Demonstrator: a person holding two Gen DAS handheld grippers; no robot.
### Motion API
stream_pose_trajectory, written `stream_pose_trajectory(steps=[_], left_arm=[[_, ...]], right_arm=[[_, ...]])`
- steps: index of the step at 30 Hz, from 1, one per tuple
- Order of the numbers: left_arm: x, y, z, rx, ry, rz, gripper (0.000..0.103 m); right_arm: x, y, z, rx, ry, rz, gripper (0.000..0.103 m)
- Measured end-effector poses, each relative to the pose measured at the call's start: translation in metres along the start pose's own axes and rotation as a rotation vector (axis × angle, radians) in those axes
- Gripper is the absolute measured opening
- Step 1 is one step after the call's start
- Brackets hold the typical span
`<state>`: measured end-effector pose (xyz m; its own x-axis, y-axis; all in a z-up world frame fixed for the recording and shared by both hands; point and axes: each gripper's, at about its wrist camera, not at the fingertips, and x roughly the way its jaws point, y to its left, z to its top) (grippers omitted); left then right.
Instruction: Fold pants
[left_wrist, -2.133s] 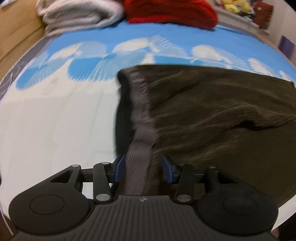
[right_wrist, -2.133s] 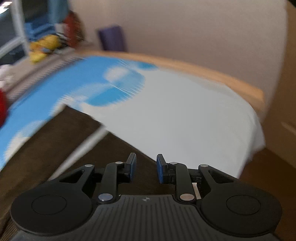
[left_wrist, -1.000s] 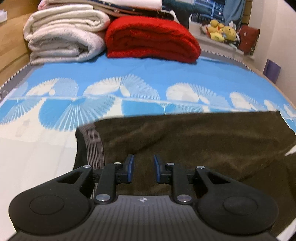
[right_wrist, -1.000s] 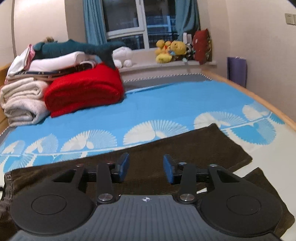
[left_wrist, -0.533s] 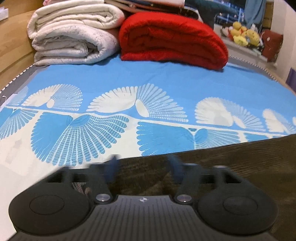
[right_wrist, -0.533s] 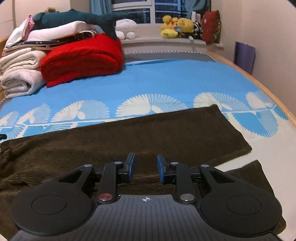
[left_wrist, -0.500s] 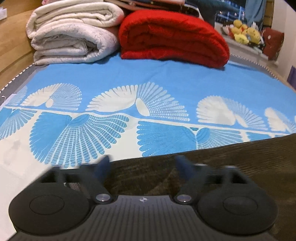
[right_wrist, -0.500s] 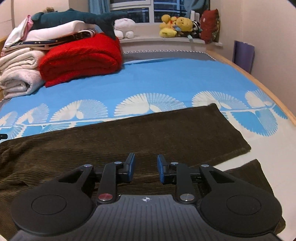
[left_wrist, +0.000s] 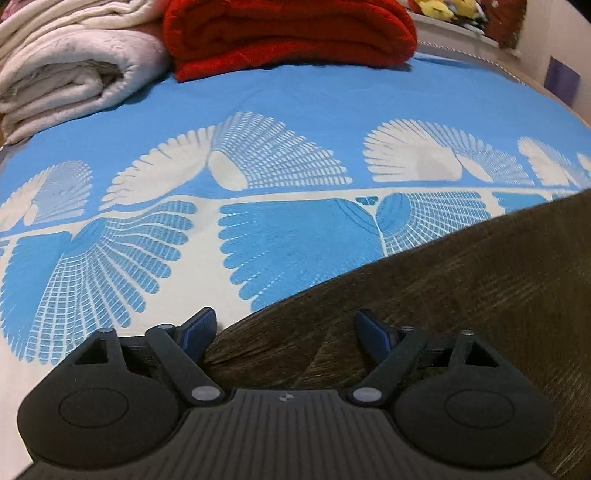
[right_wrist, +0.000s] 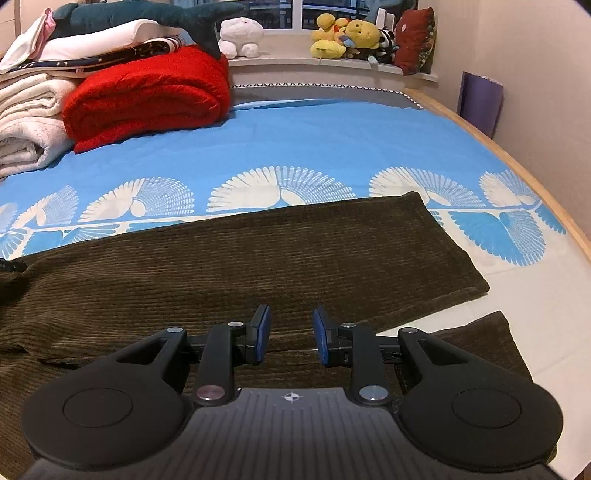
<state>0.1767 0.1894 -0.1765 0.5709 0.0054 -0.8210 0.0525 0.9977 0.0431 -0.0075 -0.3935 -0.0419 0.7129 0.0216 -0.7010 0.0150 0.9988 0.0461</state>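
Left gripper (left_wrist: 284, 326) first: its blue-padded jaws stand splayed wide, and they have just been easing in a touch after springing apart. The far edge of the pants (left_wrist: 443, 295) runs beneath and between them, but neither pad presses on the cloth, so nothing is grasped. Its left finger (left_wrist: 197, 326) sits over bare sheet, the right one over the dark fabric.

Over to the right gripper (right_wrist: 290, 334): jaws parted by a narrow gap, blue pads facing each other, nothing pinched between them. It hangs over the pants (right_wrist: 240, 266), whether touching the cloth I cannot tell.

The pants themselves are dark olive-brown corduroy, ribbed in fine lines, lying flat across the near part of the bed. One leg stretches out long to a straight hem at the right; a second hem corner (right_wrist: 487, 332) pokes out nearer the camera, with a wedge of white sheet between the two.

Under it all, the bedsheet (right_wrist: 314, 147): bright blue with white fan shapes, going white towards the near edge.

Further out, a folded red blanket (right_wrist: 147, 96), plush and thick, lies just beside a stack of cream blankets (right_wrist: 26, 122). A dark teal plush shark (right_wrist: 147, 16) tops that stack. Yellow soft toys (right_wrist: 343, 38) line the windowsill.
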Motion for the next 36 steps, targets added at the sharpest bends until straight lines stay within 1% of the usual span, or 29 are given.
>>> stream_pose_trajectory(steps=[1,3,4,5,6,7,8,10,11,14,17,21,24,27,30,32,33,34,35,36], left_arm=[[0.001,0.000,0.000,0.000,0.000,-0.005,0.080],[0.000,-0.001,0.000,-0.005,-0.001,-0.023,0.070],[-0.001,-0.002,0.001,-0.003,-0.002,-0.032,0.060],[-0.002,-0.003,0.002,0.004,-0.004,-0.036,0.044],[-0.003,-0.006,0.002,0.022,-0.005,-0.043,0.033],[-0.004,-0.009,0.003,0.037,-0.006,-0.054,0.015],[-0.006,-0.012,0.004,0.051,-0.008,-0.061,0.007],[-0.010,-0.021,0.005,0.104,-0.018,-0.028,0.004],[-0.012,-0.024,0.005,0.115,-0.023,-0.020,0.004],[-0.029,-0.026,0.006,0.105,-0.050,-0.009,0.003],[-0.059,-0.031,0.006,0.098,-0.087,-0.009,0.003],[-0.112,-0.046,-0.004,0.135,-0.125,-0.027,0.003],[-0.160,-0.065,-0.031,0.185,-0.144,-0.045,0.002],[-0.206,-0.087,-0.076,0.242,-0.158,-0.088,0.002],[-0.228,-0.105,-0.128,0.267,-0.132,-0.131,0.002],[-0.231,-0.115,-0.157,0.301,-0.081,-0.139,0.002],[-0.232,-0.116,-0.164,0.299,-0.062,-0.131,0.003],[-0.236,-0.111,-0.166,0.261,-0.062,-0.131,0.004],[-0.240,-0.103,-0.167,0.202,-0.069,-0.148,0.007],[-0.244,-0.088,-0.167,0.109,-0.063,-0.191,0.011]], right_arm=[[0.000,0.000,0.000,0.000,0.000,0.001,0.027],[0.000,0.002,-0.001,-0.008,0.002,0.004,0.027],[0.000,0.003,-0.001,-0.013,0.002,0.005,0.027],[-0.001,0.004,-0.001,-0.019,0.003,0.005,0.027],[-0.001,0.004,-0.001,-0.023,0.003,0.005,0.027],[-0.001,0.004,-0.002,-0.026,0.003,0.005,0.027],[-0.001,0.004,-0.001,-0.026,0.004,0.003,0.027],[-0.001,0.002,-0.001,-0.024,0.004,0.000,0.027],[-0.002,0.001,-0.001,-0.021,0.003,-0.003,0.027],[-0.002,-0.003,0.000,-0.004,0.002,-0.012,0.027],[-0.003,-0.008,0.000,0.023,0.000,-0.018,0.027],[-0.008,-0.015,-0.003,0.066,-0.001,-0.020,0.027],[-0.014,-0.024,-0.007,0.108,-0.005,-0.012,0.027],[-0.019,-0.035,-0.016,0.147,-0.010,-0.005,0.027],[-0.025,-0.045,-0.027,0.191,-0.018,0.008,0.027],[-0.026,-0.052,-0.036,0.209,-0.022,0.010,0.027],[-0.027,-0.056,-0.042,0.219,-0.023,0.013,0.027],[-0.026,-0.060,-0.048,0.231,-0.020,0.016,0.027],[-0.025,-0.064,-0.053,0.244,-0.007,0.015,0.027],[-0.023,-0.068,-0.056,0.267,0.011,0.017,0.028]])
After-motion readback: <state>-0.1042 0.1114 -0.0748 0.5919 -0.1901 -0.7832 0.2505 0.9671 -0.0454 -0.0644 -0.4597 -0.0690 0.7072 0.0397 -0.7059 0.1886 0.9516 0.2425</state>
